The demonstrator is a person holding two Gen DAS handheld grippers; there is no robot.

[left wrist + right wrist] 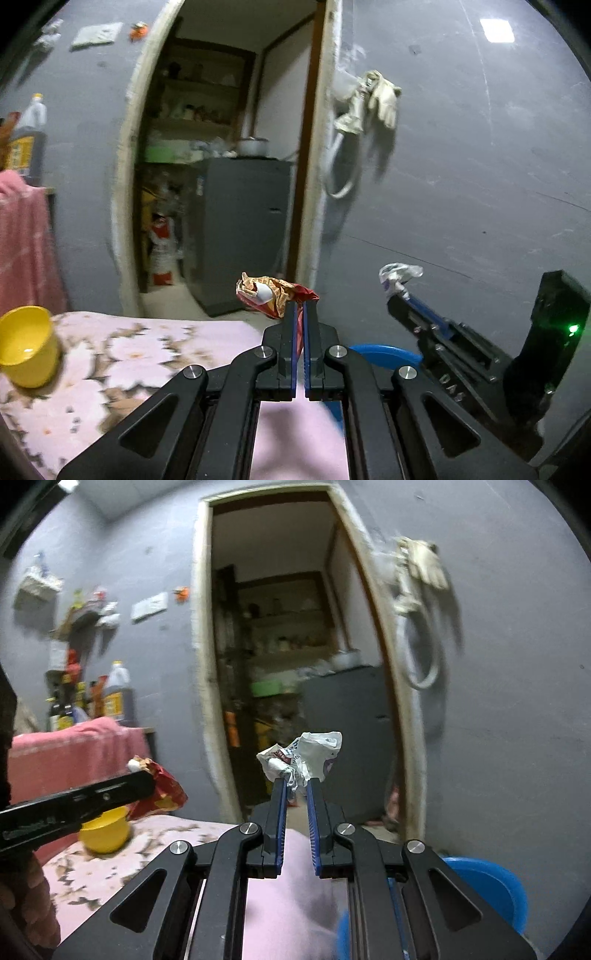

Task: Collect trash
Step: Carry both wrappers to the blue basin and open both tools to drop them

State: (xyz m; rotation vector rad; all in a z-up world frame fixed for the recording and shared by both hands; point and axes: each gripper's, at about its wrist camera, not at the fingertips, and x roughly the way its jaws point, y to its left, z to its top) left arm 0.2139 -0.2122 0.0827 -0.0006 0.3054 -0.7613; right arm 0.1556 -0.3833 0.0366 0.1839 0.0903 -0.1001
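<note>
Red-and-orange crumpled snack wrapper (271, 295) is pinched at the tips of our left tongs (300, 308), carried in the air past the bed's (155, 354) far edge. Our right tongs (295, 784) pinch a crumpled white plastic wrapper (306, 755), also airborne. Blue bin (484, 886) sits low to the right. Judgement: we keep both grips firm, travel level, and release only once directly above the bin's rim.
</note>
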